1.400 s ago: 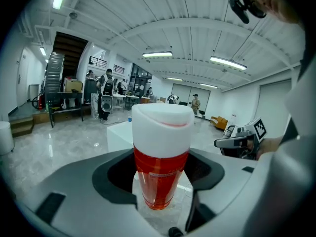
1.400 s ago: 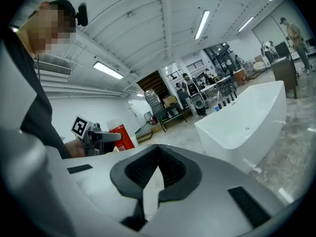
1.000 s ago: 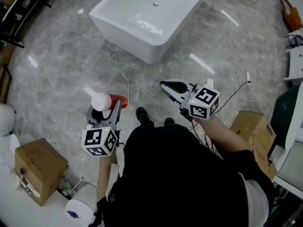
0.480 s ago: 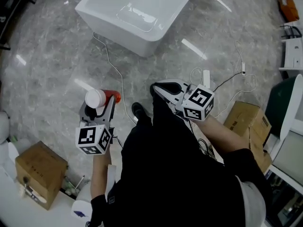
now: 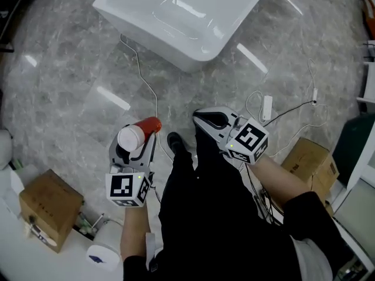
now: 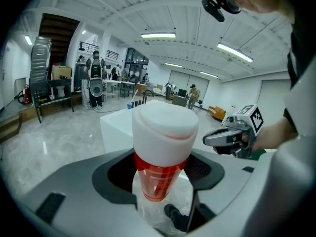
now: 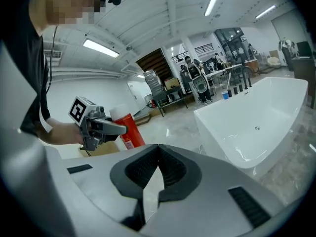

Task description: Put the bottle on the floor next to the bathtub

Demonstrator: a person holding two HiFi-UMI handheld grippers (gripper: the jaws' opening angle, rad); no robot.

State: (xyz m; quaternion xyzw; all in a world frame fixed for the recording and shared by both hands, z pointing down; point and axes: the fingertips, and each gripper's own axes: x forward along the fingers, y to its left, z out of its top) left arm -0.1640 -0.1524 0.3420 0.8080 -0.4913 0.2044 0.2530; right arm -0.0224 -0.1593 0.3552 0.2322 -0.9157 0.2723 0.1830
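Observation:
A red bottle (image 5: 147, 125) with a white cap is held above the marble floor by my left gripper (image 5: 135, 147), whose jaws are shut on its body. In the left gripper view the bottle (image 6: 160, 172) stands upright between the jaws, cap toward the camera. The white bathtub (image 5: 176, 22) stands ahead on the floor, some way from both grippers. My right gripper (image 5: 203, 117) hovers to the right of the bottle, shut and empty. In the right gripper view its jaws (image 7: 159, 153) meet, with the bathtub (image 7: 256, 127) at the right and the held bottle (image 7: 131, 131) at the left.
A white cable (image 5: 145, 84) runs from the tub across the floor toward the person's shoes (image 5: 174, 141). More cables and a white adapter (image 5: 266, 106) lie to the right. Cardboard boxes sit at lower left (image 5: 36, 212) and at right (image 5: 312, 163).
The head view has swung, so the bathtub now sits more to the right in it. The left gripper still holds the bottle, and the right gripper stays shut.

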